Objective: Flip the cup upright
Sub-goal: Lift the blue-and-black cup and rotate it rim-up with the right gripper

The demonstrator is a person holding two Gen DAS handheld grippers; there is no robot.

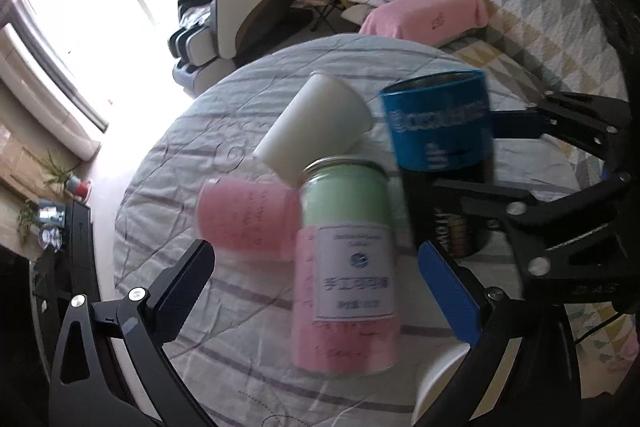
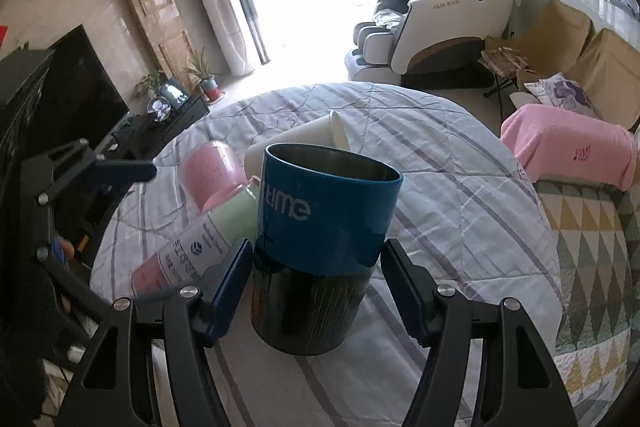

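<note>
Your right tool (image 2: 316,287) sits low around a blue and dark cup (image 2: 320,239), one finger on each side of the cup's dark lower half. The left finger's blue pad (image 2: 228,287) looks to be touching the wall; on the right a thin gap seems to show, so the fingers are slightly apart and I cannot tell whether they are gripping.

This cup already stands upright on the round counter (image 2: 460,207), which is covered with a striped quilted cloth. Its mouth faces up, and the metal-looking inside appears empty. Expect it to be stiff, smooth and fairly light. It may be a little slippery, so hold it across the lower wall, where the fingers are now.

Your left tool (image 1: 320,291) is wide open and holds nothing. Between its fingers, seen from above, is a tall clear jar (image 1: 348,267). It holds green filling over pink and has a white printed label. It is standing or leaning; the blur hides which.

Behind the jar, a white cup (image 1: 316,131) lies on its side with its open mouth toward the jar. It looks like thin plastic, light and easy to squash, so grip it gently across the middle of the body. I cannot see inside it.

A pink tumbler (image 1: 248,219) also lies on its side, touching or just beside the jar. It looks empty.
</note>
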